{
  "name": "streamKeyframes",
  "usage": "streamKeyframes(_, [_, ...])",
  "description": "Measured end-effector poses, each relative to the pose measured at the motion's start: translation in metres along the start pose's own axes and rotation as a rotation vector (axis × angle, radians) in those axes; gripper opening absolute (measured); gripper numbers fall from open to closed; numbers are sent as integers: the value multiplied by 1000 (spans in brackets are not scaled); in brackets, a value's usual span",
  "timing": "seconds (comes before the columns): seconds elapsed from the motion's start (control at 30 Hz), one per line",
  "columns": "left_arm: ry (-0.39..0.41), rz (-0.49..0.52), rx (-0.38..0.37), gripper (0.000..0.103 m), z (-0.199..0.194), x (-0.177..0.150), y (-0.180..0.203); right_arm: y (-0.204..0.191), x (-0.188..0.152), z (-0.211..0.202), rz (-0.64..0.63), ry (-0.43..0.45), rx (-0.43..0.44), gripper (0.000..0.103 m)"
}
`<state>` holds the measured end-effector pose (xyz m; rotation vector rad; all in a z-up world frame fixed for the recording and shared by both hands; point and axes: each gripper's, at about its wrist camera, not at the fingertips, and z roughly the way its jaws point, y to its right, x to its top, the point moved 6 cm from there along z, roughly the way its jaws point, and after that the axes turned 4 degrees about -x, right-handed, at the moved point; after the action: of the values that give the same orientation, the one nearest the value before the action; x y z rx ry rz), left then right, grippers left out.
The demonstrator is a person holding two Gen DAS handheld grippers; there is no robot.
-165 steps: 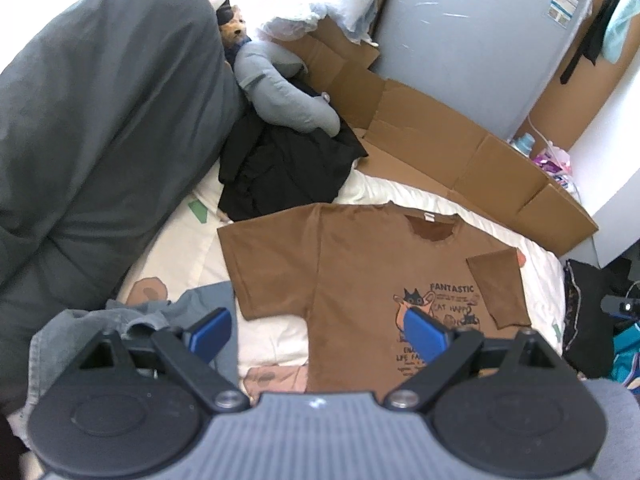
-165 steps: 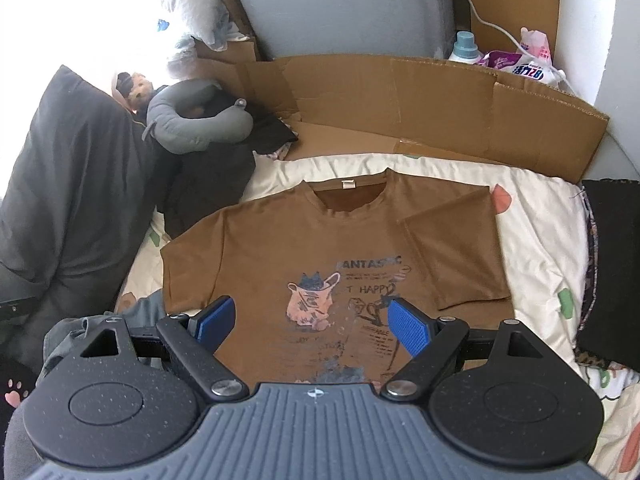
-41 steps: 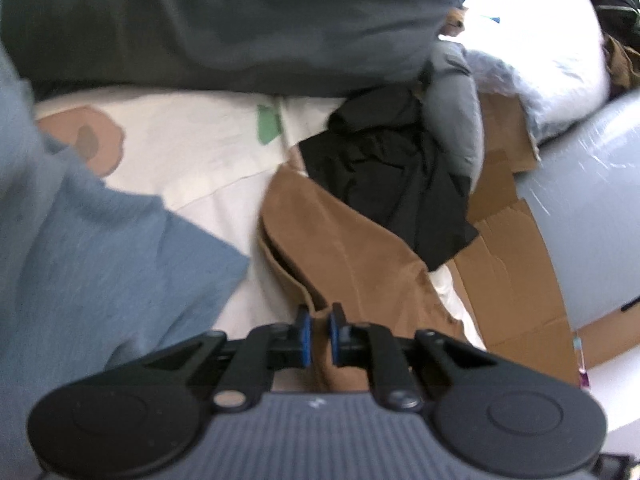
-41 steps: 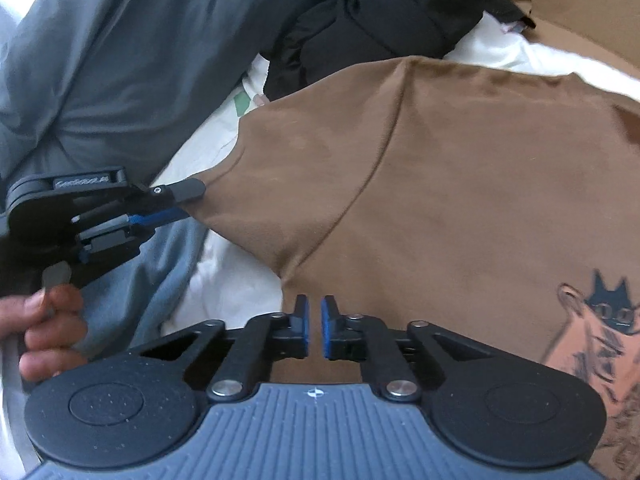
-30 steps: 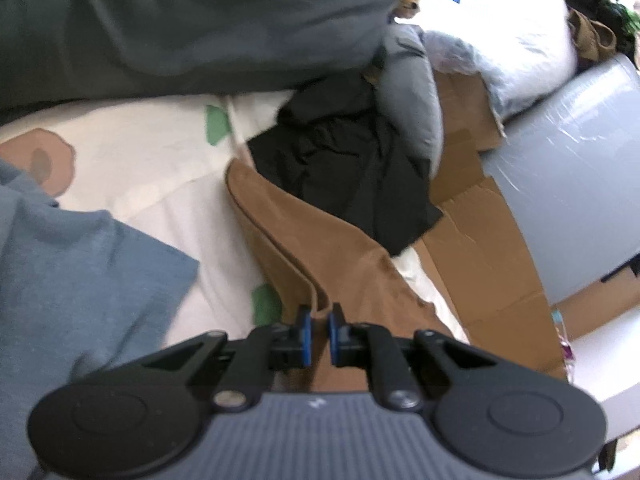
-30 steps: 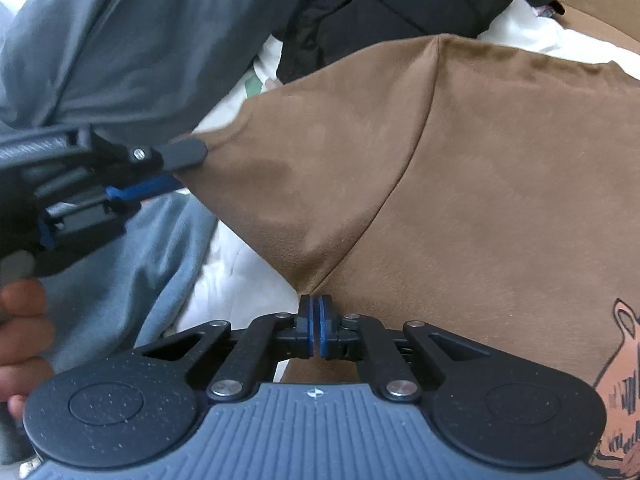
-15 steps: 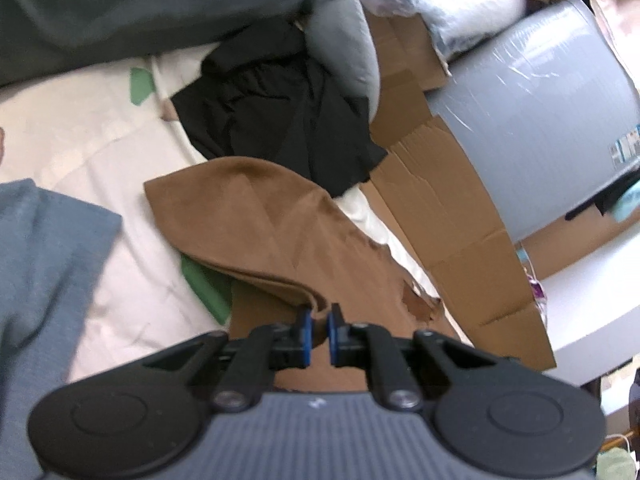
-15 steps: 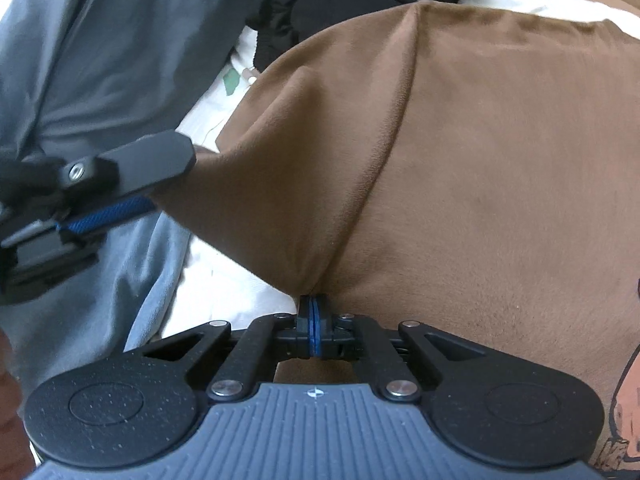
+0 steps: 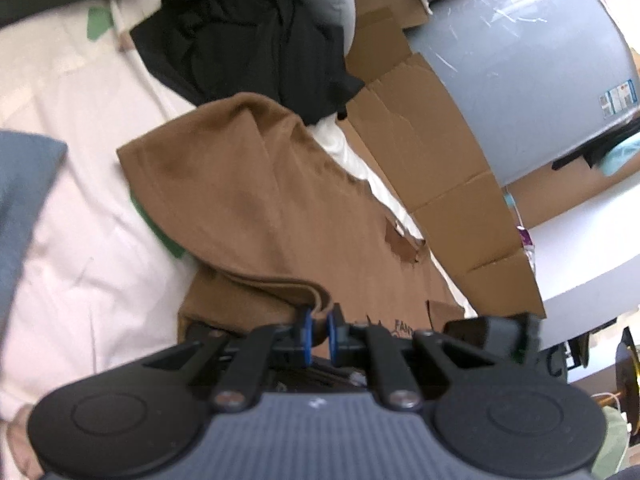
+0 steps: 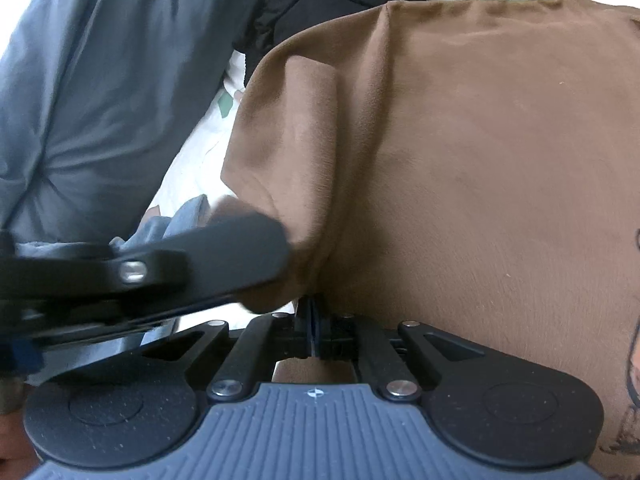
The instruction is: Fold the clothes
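Folding brown T-shirt on bed: left gripper pinches sleeve edge, right gripper clamps shirt side. Carry both inward level; keep edge taut, lay flat over chest.

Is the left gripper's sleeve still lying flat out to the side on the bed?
No: in the left wrist view the left gripper is shut on the brown T-shirt, whose sleeve is folded over onto the shirt's body.
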<state>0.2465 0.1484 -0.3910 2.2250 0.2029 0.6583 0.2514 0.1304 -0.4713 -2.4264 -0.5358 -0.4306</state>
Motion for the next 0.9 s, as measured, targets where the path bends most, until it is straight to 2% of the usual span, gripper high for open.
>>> streamKeyframes(0.13, [-24,3,7,17,4,-3,-2,-4,-3,-19,-43,-1,-15,30])
streamKeyframes(0.2, [-15,1,22,38,0,-5,-5,-6,-4,-31,-77,-2,-25,31])
streamKeyframes(0.23, [-9,-9,29,43,-2,-5,-8,-7,-4,-37,-97,-6,-32,31])
streamKeyframes(0.27, [-1,-16,32,47,-5,-5,-11,-7,-5,-43,-114,-9,-41,31])
streamKeyframes(0.4, [31,0,61,49,-18,-10,-21,-1,1,-68,-144,-14,-80,37])
streamKeyframes(0.47, [33,17,110,48,-20,-12,-27,0,8,-76,-138,-4,-88,50])
streamKeyframes(0.5, [30,25,143,48,-19,-12,-31,1,13,-80,-135,0,-100,53])
streamKeyframes(0.57, [28,29,195,47,-21,-13,-38,5,19,-82,-122,-3,-124,54])
streamKeyframes(0.73, [33,46,241,47,-13,-11,-45,12,31,-76,-138,-11,-178,54])
streamKeyframes(0.77, [32,61,252,44,-10,-11,-45,11,32,-73,-160,-18,-185,54])
streamKeyframes(0.8, [32,77,263,30,-7,-10,-45,9,34,-70,-183,-26,-193,54])
streamKeyframes(0.87, [17,132,295,13,0,-10,-44,6,35,-60,-208,-69,-187,53])
streamKeyframes(0.9, [-1,160,308,12,4,-10,-43,5,36,-54,-224,-83,-196,53])
